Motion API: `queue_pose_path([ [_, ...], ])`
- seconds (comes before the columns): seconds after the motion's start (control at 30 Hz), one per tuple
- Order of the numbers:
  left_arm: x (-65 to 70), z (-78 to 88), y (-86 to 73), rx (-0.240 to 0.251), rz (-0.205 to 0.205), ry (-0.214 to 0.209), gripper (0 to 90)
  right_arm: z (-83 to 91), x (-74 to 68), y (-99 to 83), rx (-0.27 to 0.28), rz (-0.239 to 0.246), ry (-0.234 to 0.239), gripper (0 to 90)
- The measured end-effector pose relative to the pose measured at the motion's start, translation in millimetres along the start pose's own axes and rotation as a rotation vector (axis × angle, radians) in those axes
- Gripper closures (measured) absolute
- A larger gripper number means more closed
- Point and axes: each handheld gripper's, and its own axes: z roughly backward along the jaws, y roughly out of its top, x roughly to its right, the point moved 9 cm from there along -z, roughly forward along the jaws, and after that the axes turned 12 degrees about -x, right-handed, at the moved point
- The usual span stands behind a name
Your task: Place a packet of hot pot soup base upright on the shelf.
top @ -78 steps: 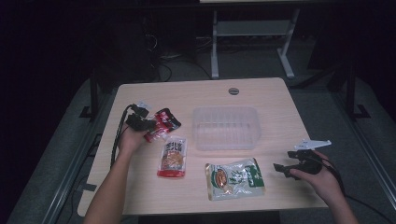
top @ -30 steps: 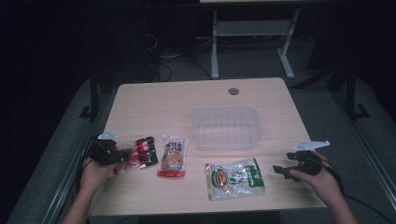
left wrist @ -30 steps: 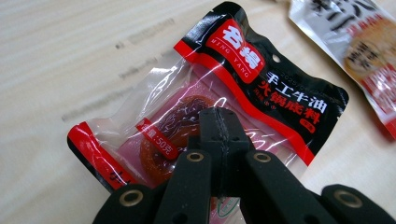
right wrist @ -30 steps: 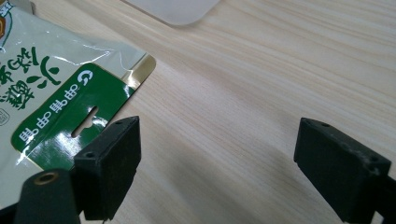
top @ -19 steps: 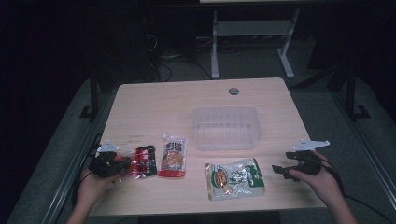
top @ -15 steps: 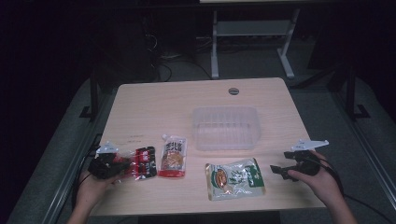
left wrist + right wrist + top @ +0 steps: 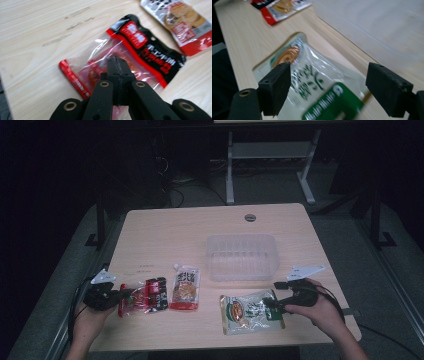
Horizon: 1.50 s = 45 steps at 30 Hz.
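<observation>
My left gripper (image 7: 122,295) is at the table's front left, shut on the clear end of a red and black snack packet (image 7: 147,294). In the left gripper view the closed jaws (image 7: 116,61) pinch that packet (image 7: 147,52) just above the wood. My right gripper (image 7: 268,303) is at the front right, open over the right end of a green and white packet (image 7: 247,312). Its jaws have just been closing a little. In the right gripper view the fingers (image 7: 275,82) stand wide apart, and the green packet (image 7: 294,60) lies flat below them, untouched.
A white and orange packet (image 7: 185,287) lies between the two other packets. A clear plastic tub (image 7: 242,256) stands behind the green packet, its wall (image 7: 374,22) close ahead of my right gripper. A cable hole (image 7: 250,217) sits near the table's (image 7: 165,235) far edge.
My right gripper has moved left and now reaches over the green packet's end. My left gripper has drawn the red and black packet slightly toward the front edge.
</observation>
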Motion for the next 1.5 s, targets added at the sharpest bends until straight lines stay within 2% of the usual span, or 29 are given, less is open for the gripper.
queue_pose_path([
  [0.07,-5.4,0.0,-3.0,-0.012,-0.004,0.021,89.9,-7.0,-8.6,9.1,0.002,0.02,0.023,19.8],
  [0.1,-8.8,-0.7,-5.3,-0.016,0.014,0.028,89.9,-9.7,-11.7,12.5,0.003,0.03,0.03,19.6],
  [0.13,-11.6,-0.7,-7.0,-0.024,0.011,0.036,89.9,-15.5,-17.6,19.2,0.004,0.047,0.044,19.5],
  [0.37,-24.4,-4.2,-16.6,-0.047,0.048,0.045,89.9,-39.4,-44.8,49.0,-0.007,0.123,0.1,19.1],
  [0.6,-28.2,-12.4,-21.2,-0.072,0.053,0.037,89.9,-63.3,-70.6,77.7,-0.015,0.198,0.154,20.1],
  [0.8,-27.7,-16.2,-22.4,-0.079,0.051,0.022,89.8,-82.9,-88.0,99.5,-0.019,0.234,0.194,20.5],
  [0.97,-27.5,-19.9,-23.9,-0.083,0.066,0.011,89.9,-99.0,-101.1,118.5,-0.029,0.273,0.222,20.2],
  [1.07,-28.2,-21.2,-24.9,-0.085,0.074,0.004,89.9,-109.1,-109.4,129.7,-0.027,0.281,0.247,19.9],
  [1.2,-29.2,-22.4,-25.8,-0.092,0.067,0.005,89.9,-118.5,-113.6,139.2,-0.032,0.284,0.267,19.8],
  [1.37,-29.8,-24.2,-26.5,-0.093,0.077,-0.004,89.9,-132.6,-121.1,153.8,-0.026,0.253,0.315,19.8],
  [1.5,-28.9,-24.7,-26.1,-0.094,0.076,-0.006,89.9,-145.7,-125.5,164.4,-0.024,0.258,0.324,19.8],
])
